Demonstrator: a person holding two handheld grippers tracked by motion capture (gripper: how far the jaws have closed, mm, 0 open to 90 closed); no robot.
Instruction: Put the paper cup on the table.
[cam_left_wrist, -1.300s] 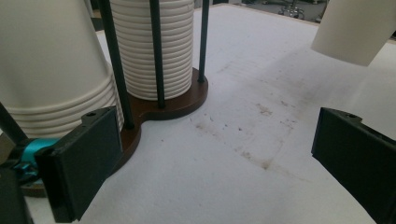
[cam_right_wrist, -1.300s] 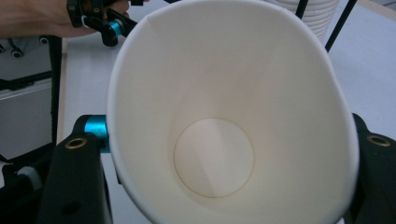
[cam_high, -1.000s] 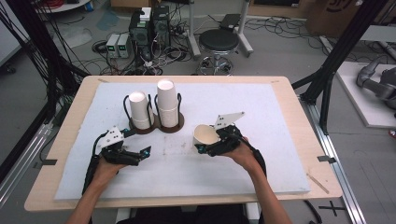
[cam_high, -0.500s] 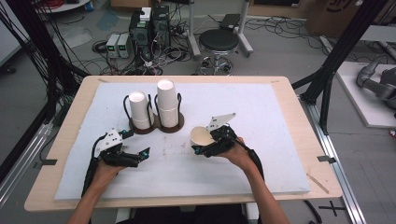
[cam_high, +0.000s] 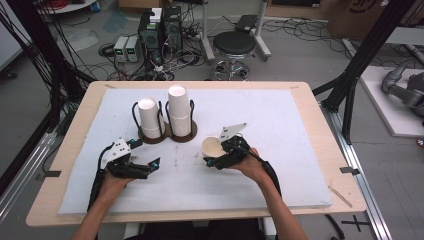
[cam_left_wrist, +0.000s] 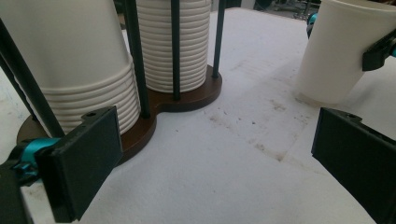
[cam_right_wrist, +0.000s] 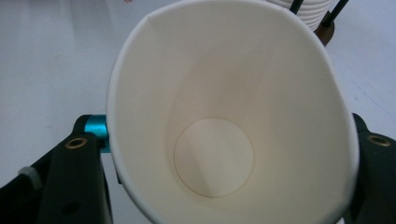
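A white paper cup (cam_high: 212, 145) is upright, mouth up, with my right gripper (cam_high: 216, 156) shut on its wall near the mat's middle. In the right gripper view the cup (cam_right_wrist: 219, 116) is squeezed into an oval between the black fingers (cam_right_wrist: 77, 177). The left gripper view shows this cup (cam_left_wrist: 336, 51) with its base at the mat; I cannot tell if it touches. My left gripper (cam_high: 149, 166) rests low at the front left, its jaws wide open around bare mat (cam_left_wrist: 219, 158). It points toward the brown cup holder (cam_high: 172, 134) with two stacks of upside-down cups (cam_high: 149, 117).
The taller stack (cam_high: 179, 107) stands on the right of the holder, between thin black rods (cam_left_wrist: 175, 46). A white mat (cam_high: 280, 130) covers the wooden table (cam_high: 310, 95). Beyond the far edge are a stool (cam_high: 234, 45), cables and electronics on the floor.
My right gripper has shifted a little to the left with the cup in it. The left gripper has stayed put.
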